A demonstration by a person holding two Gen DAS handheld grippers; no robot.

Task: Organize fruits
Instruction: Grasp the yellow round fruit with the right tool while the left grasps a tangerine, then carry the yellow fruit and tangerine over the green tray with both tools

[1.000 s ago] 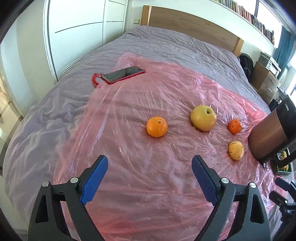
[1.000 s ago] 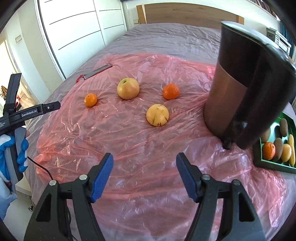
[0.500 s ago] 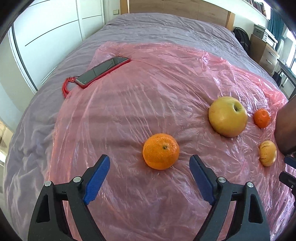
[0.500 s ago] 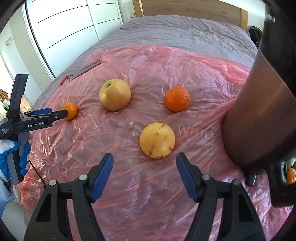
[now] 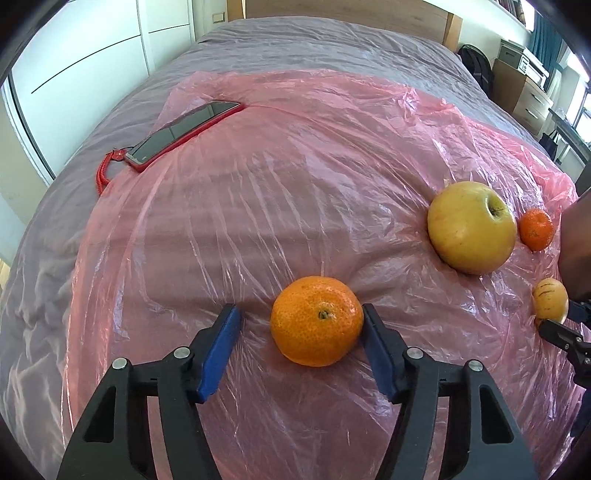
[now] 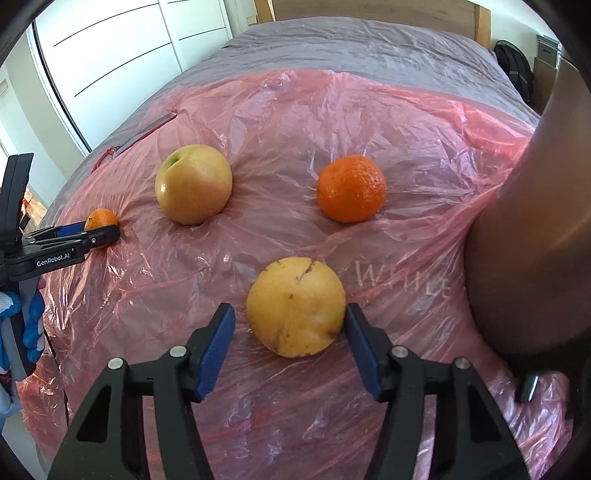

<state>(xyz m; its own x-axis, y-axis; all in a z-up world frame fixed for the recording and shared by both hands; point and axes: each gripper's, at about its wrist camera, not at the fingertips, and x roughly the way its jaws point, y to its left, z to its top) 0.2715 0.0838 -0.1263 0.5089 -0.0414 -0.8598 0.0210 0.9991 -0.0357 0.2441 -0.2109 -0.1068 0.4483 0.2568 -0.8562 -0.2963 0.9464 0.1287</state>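
Four fruits lie on a pink plastic sheet (image 5: 295, 166) over a bed. My left gripper (image 5: 301, 321) is open, its blue pads on either side of an orange (image 5: 317, 320); the right pad is close against it. A yellow-green apple (image 5: 471, 227), a small mandarin (image 5: 535, 229) and a spotted yellow fruit (image 5: 549, 300) lie to the right. My right gripper (image 6: 290, 323) is open around that spotted yellow fruit (image 6: 295, 306). In the right wrist view the apple (image 6: 194, 183) and mandarin (image 6: 351, 188) lie beyond it, and the left gripper (image 6: 96, 232) shows around the orange (image 6: 100, 218).
A dark phone in a red case (image 5: 181, 131) with a red cord lies at the sheet's far left. A tall brown and black appliance (image 6: 532, 221) stands close on the right. The wooden headboard (image 5: 351, 14) and white wardrobe doors (image 6: 122, 48) lie beyond.
Both grippers have moved forward and down. The left one now straddles the orange, the right one straddles the spotted yellow fruit. Both jaws have narrowed somewhat.
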